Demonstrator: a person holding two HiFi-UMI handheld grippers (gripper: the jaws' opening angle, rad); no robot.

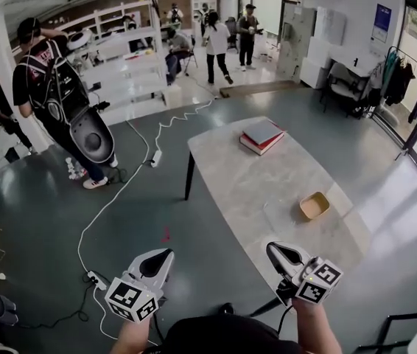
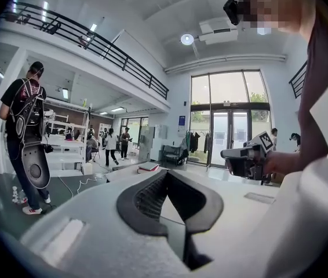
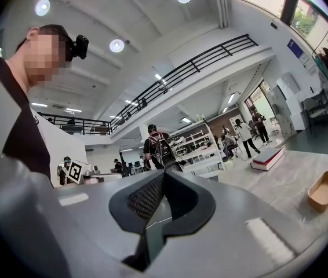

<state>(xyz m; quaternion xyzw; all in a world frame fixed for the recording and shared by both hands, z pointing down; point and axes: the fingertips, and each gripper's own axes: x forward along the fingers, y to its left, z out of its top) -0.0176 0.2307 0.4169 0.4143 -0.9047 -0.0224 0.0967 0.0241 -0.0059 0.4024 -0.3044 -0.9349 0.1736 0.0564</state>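
Off the near end of the table point(image 1: 253, 183), left gripper point(image 1: 166, 255) and right gripper point(image 1: 271, 247) hover empty, jaws pressed together. Pre-reach, I'd say: the tan bowl point(image 1: 314, 206) mid-table needs them spread first.

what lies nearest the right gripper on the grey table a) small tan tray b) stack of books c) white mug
a, the small tan rectangular tray sits just ahead of the right gripper; the red and grey stack of books lies farther up the pale grey table
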